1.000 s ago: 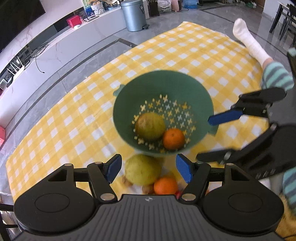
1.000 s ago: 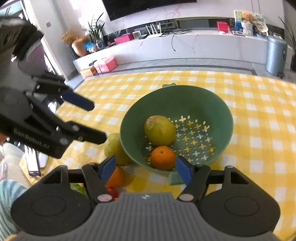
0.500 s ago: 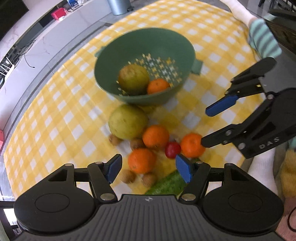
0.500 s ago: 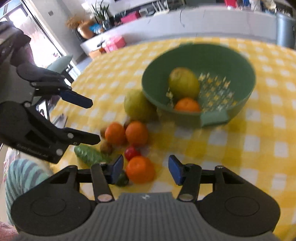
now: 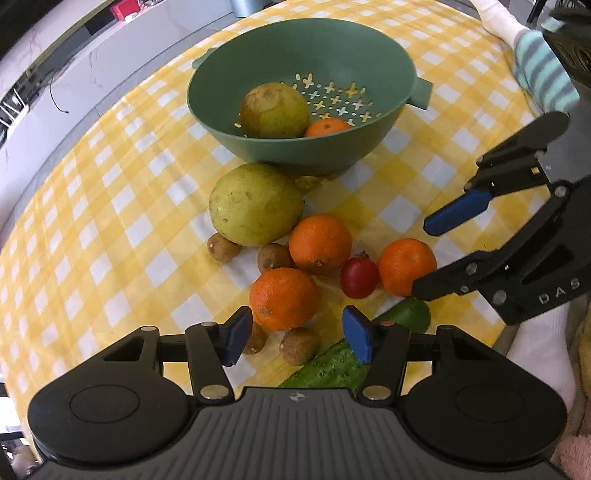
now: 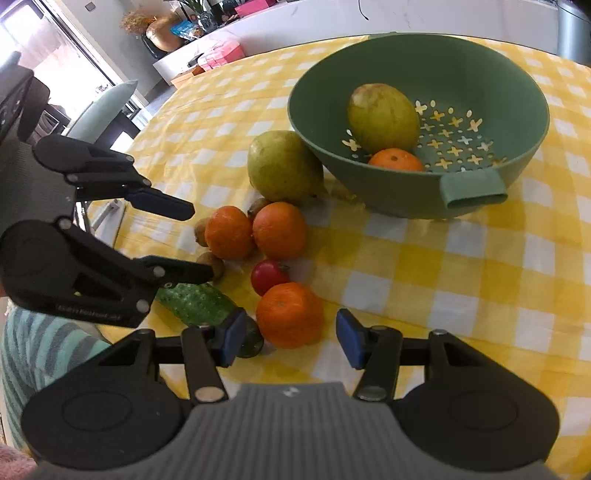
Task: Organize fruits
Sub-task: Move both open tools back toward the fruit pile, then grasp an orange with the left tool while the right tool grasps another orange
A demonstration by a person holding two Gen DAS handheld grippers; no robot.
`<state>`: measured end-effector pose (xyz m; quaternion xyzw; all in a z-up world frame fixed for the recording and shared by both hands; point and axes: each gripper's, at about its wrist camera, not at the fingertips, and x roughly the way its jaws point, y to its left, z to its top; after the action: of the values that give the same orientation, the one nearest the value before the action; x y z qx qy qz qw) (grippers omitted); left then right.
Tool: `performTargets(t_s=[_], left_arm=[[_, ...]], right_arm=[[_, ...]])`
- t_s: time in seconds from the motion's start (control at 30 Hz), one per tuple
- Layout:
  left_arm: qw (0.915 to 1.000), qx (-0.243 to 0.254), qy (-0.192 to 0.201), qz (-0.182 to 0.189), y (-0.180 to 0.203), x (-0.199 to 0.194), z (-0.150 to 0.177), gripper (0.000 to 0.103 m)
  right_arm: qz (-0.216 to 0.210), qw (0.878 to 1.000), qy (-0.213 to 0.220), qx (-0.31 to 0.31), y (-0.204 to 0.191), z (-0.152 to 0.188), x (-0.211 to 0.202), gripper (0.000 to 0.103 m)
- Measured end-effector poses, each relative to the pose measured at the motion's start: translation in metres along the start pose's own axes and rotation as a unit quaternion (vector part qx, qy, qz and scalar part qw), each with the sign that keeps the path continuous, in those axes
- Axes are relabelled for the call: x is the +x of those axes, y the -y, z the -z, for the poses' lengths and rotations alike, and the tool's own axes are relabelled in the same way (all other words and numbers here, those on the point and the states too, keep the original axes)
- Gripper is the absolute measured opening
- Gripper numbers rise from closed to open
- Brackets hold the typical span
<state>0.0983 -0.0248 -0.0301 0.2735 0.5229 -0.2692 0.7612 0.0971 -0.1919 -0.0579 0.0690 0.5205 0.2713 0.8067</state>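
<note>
A green colander (image 5: pixel 384 122) (image 6: pixel 402 188) on the yellow checked cloth holds a pear (image 5: pixel 274 110) and an orange (image 5: pixel 327 127). Beside it lie a large pear (image 5: pixel 255 204) (image 6: pixel 283 167), three oranges, a red fruit (image 5: pixel 358 277) (image 6: pixel 269 276), several small brown fruits and a cucumber (image 6: pixel 195 303). My left gripper (image 5: pixel 298 336) is open just behind the nearest orange (image 5: pixel 283 298). My right gripper (image 6: pixel 289 336) is open with another orange (image 6: pixel 290 314) close between its fingertips; it also shows in the left wrist view (image 5: pixel 424 254).
The round table's near edge runs under both grippers. A person's striped sleeve (image 6: pixel 33 343) and socked foot (image 5: pixel 496 16) are beside the table. A chair (image 6: pixel 110 107) stands at the left, and a long white counter (image 6: pixel 332 22) lies behind.
Both grippers pulled back from above the colander and dropped toward the loose fruit at the near edge. Each now has an orange close in front of its open fingers.
</note>
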Motion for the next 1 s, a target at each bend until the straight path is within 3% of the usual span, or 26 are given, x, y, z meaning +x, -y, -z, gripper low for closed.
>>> performTargets(t_s=[0.47, 0.57, 0.6, 0.7, 1.0], left_arm=[[0.9998, -0.013, -0.005, 0.012, -0.01, 0.02, -0.007, 0.067], [0.9999, -0.01, -0.008, 0.008, -0.011, 0.023, -0.006, 0.067], [0.9998, -0.013, -0.01, 0.007, -0.012, 0.024, -0.006, 0.064], [0.9998, -0.017, -0.013, 0.003, -0.013, 0.026, -0.007, 0.055], [0.9997, -0.02, -0.012, -0.006, -0.012, 0.027, -0.008, 0.053]], right_arm=[[-0.021, 0.999, -0.021, 0.028, 0.013, -0.005, 0.016, 0.052], [-0.034, 0.998, -0.025, 0.038, 0.017, -0.005, 0.017, 0.047], [-0.041, 0.998, -0.025, 0.04, 0.017, -0.005, 0.017, 0.041], [-0.043, 0.998, -0.026, 0.034, 0.015, -0.006, 0.018, 0.04], [-0.037, 0.999, -0.024, 0.023, 0.013, -0.004, 0.017, 0.038]])
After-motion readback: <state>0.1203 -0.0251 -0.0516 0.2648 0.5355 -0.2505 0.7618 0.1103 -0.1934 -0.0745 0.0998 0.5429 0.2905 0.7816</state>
